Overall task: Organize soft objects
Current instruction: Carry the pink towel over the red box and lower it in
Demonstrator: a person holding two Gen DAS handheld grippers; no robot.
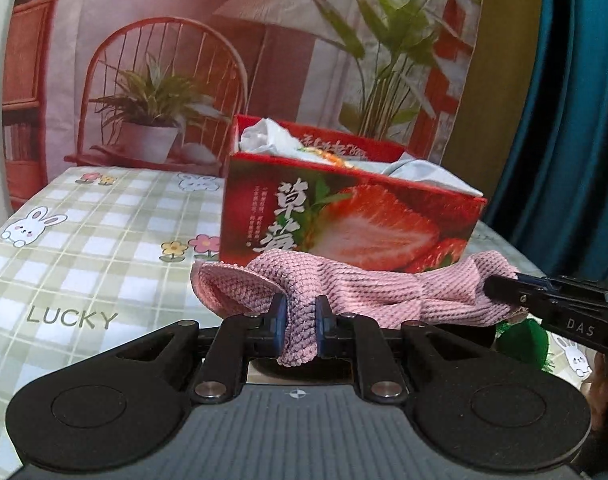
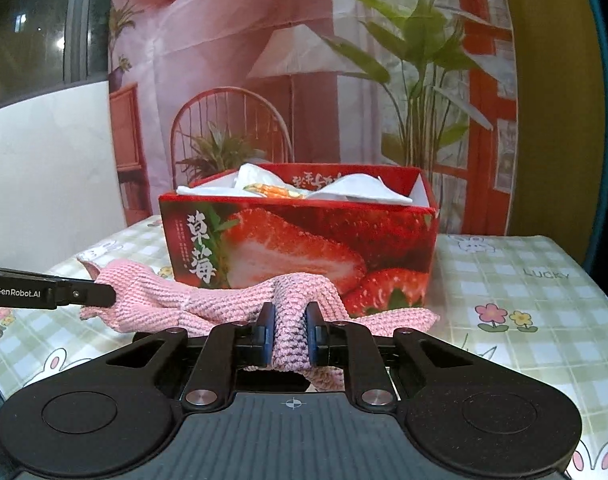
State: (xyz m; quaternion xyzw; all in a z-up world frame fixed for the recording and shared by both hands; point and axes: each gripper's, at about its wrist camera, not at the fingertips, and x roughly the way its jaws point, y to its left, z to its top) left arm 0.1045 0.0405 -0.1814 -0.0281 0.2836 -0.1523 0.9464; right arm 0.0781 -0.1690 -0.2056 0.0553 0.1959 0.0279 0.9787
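Observation:
A pink knitted cloth (image 1: 356, 284) hangs stretched between my two grippers, just in front of a red strawberry-print box (image 1: 344, 220). My left gripper (image 1: 301, 312) is shut on the cloth's left end. My right gripper (image 2: 290, 322) is shut on its other end; the cloth (image 2: 208, 300) and the box (image 2: 300, 240) show there too. The right gripper also shows in the left wrist view (image 1: 492, 286); the left gripper shows in the right wrist view (image 2: 112, 294). White and light cloths (image 2: 360, 190) lie in the open box.
The table carries a green checked cloth (image 1: 84, 240) with rabbits and flowers. A green fuzzy object (image 1: 524, 340) lies under the right gripper. A printed backdrop (image 1: 184, 60) hangs behind the table, a teal curtain (image 1: 564, 120) at the right.

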